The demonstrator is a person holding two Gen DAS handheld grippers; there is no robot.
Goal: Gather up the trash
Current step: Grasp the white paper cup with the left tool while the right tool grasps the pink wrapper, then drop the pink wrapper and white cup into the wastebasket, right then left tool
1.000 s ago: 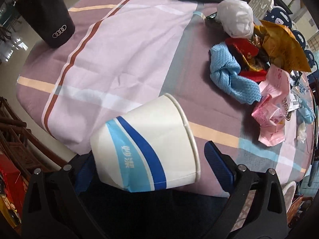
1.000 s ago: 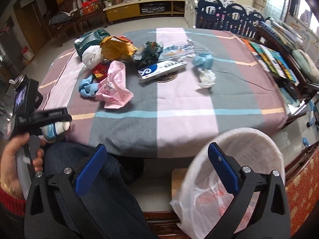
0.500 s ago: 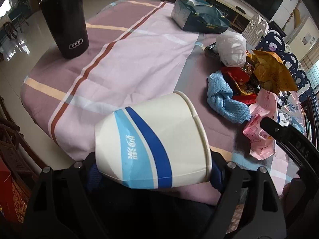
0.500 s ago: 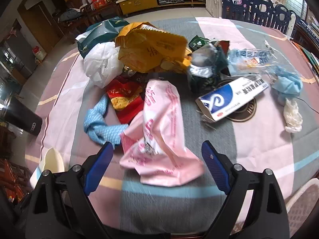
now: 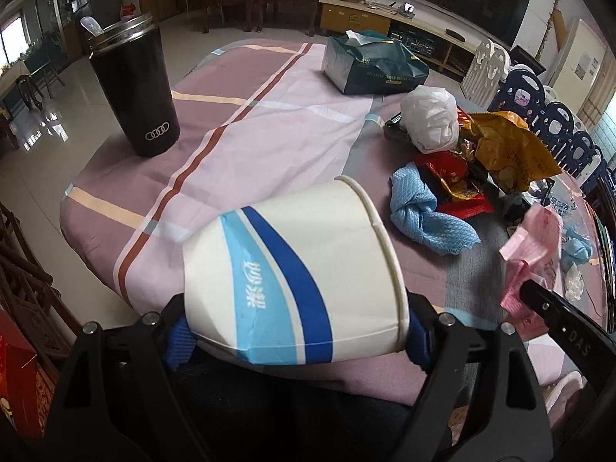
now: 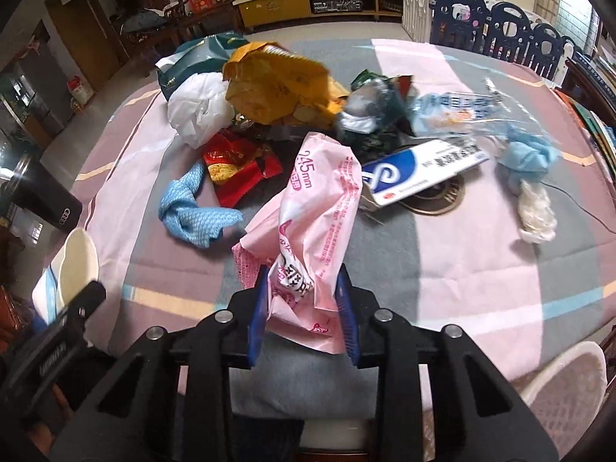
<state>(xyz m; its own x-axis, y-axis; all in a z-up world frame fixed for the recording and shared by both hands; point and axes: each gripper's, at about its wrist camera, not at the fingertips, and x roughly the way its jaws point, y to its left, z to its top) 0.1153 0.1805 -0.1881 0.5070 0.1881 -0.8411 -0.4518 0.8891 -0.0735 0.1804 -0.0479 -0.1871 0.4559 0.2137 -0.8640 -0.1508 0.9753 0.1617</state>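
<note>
Left wrist view shows the left gripper clenched on a white paper cup with blue stripes. The cup lies on its side between the blue pads, its rim toward the right pad and its base toward the left, held above the near edge of the desk. Beyond it on the striped cloth stand a black tumbler at the far left and a dark green tissue pack farther back.

Right wrist view shows the right gripper with its jaws closing on a crumpled pink plastic wrapper. The wrapper's lower end sits between the two blue pads, which touch it on both sides, while the rest rises forward and away from the gripper over the grey stripe of the cloth.

Just left of the wrapper lies a knotted blue cloth. Behind that are a red snack bag, a white plastic bag and a yellow chip bag. To the right of the wrapper a blue-and-white box rests partly on a round coaster, with a clear printed bag behind it. Farther right lie a light blue wad and a white wad, well apart from the gripper. A white bin's rim shows at the lower right, below the desk edge.
</note>
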